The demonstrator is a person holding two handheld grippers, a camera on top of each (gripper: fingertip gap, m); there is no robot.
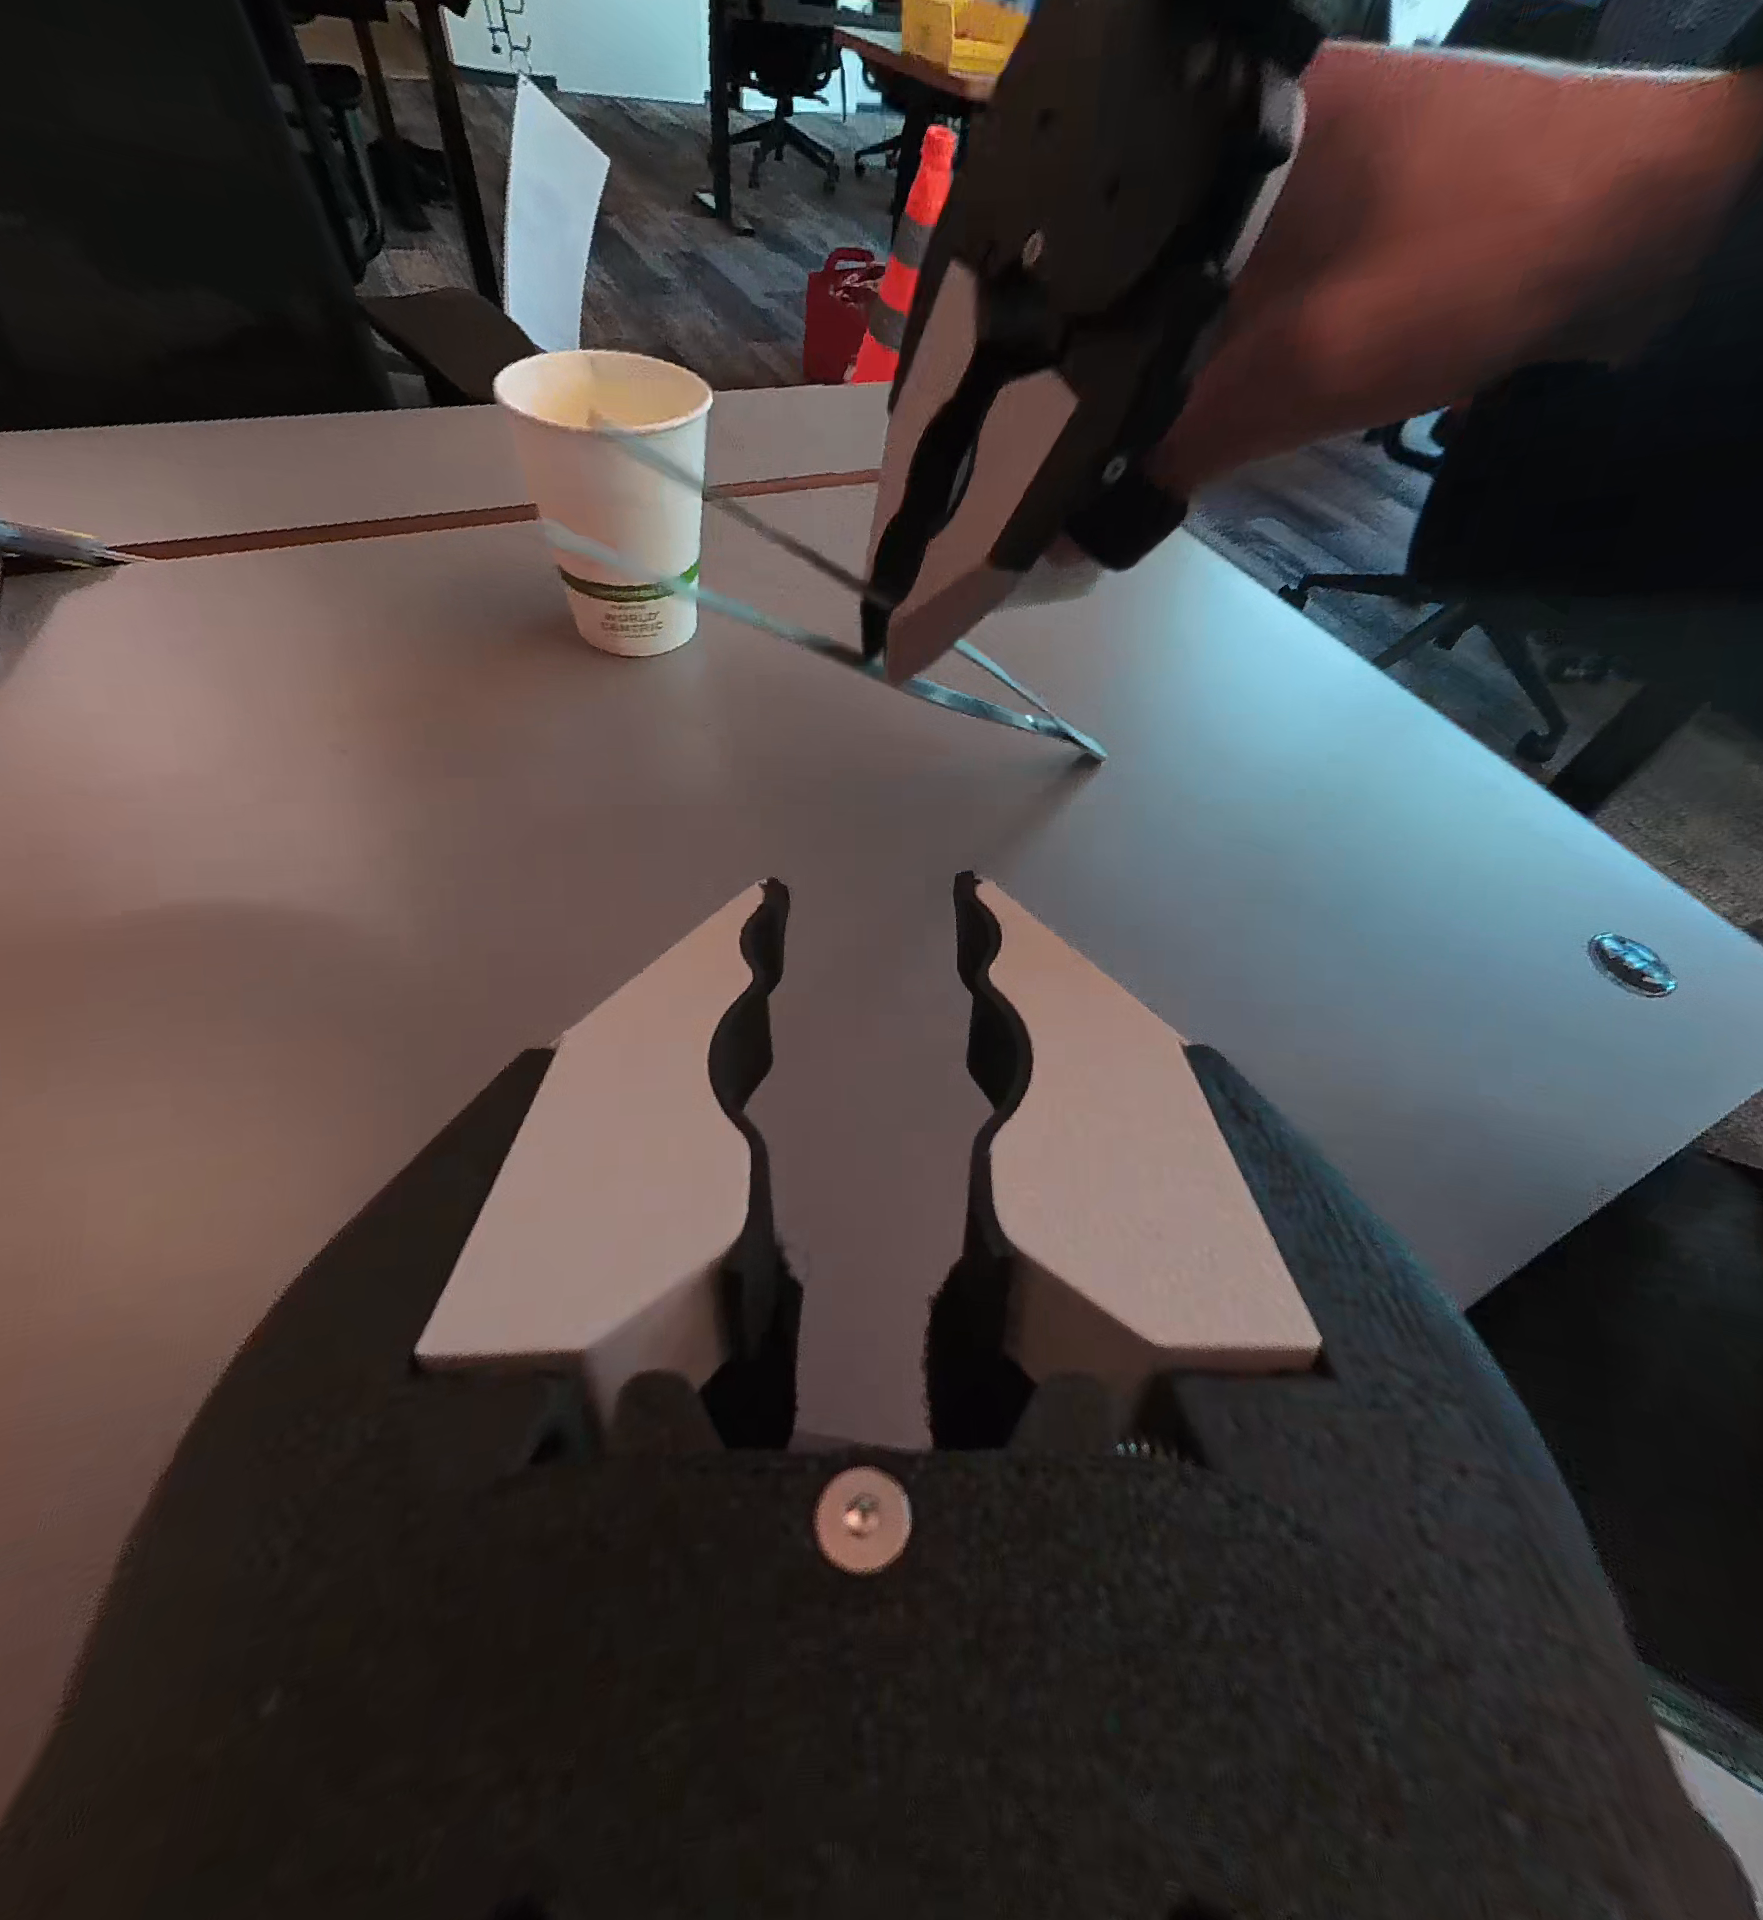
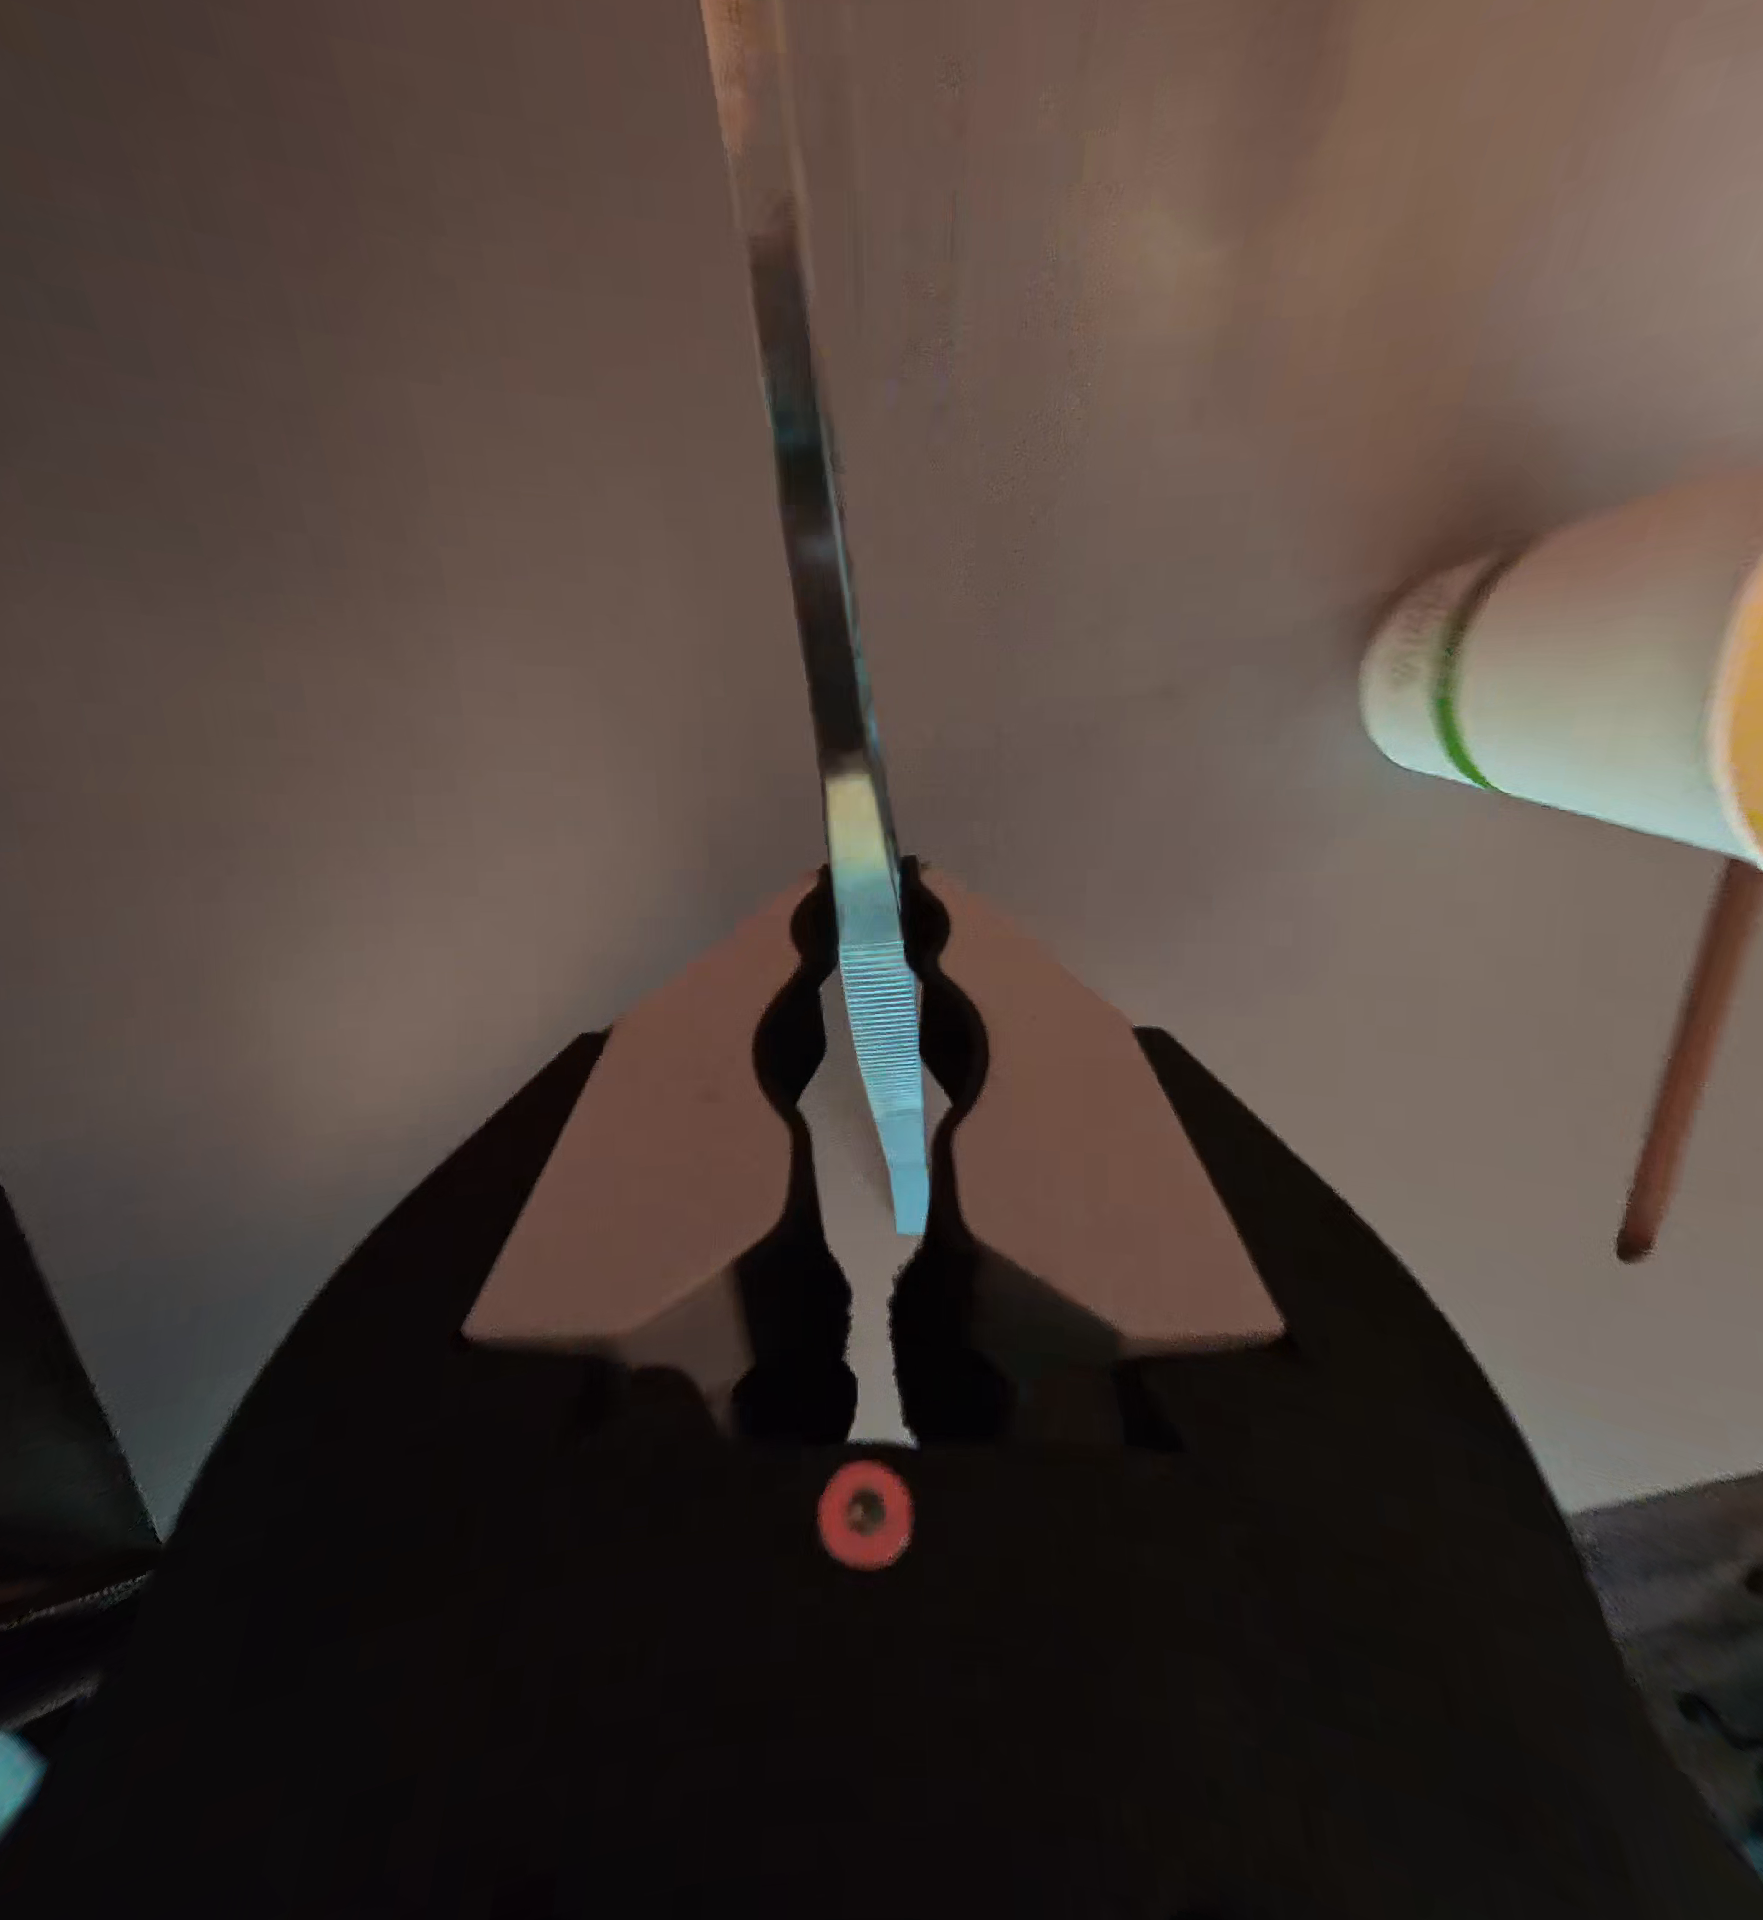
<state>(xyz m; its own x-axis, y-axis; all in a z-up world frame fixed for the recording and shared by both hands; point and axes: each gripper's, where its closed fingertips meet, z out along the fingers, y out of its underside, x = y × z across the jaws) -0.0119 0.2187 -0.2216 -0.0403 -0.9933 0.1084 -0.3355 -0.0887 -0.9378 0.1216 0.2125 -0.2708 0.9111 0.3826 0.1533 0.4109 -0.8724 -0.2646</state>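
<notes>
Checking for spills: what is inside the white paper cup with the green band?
The white paper cup shows only its pale upper inner wall, and no contents are visible. Its bottom is hidden behind the near wall.

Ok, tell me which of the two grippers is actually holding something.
The right gripper: it is closed on a pair of metal tweezers, gripping one ridged arm. The left gripper is open, with nothing between its fingers.

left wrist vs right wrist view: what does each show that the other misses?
Left wrist only: the open left gripper, empty above the table, a pen at far left, an orange cone beyond.
Right wrist only: the tweezers' ribbed grip section between the right gripper's fingers.
Both: right gripper shut on metal tweezers, and the paper cup.
</notes>
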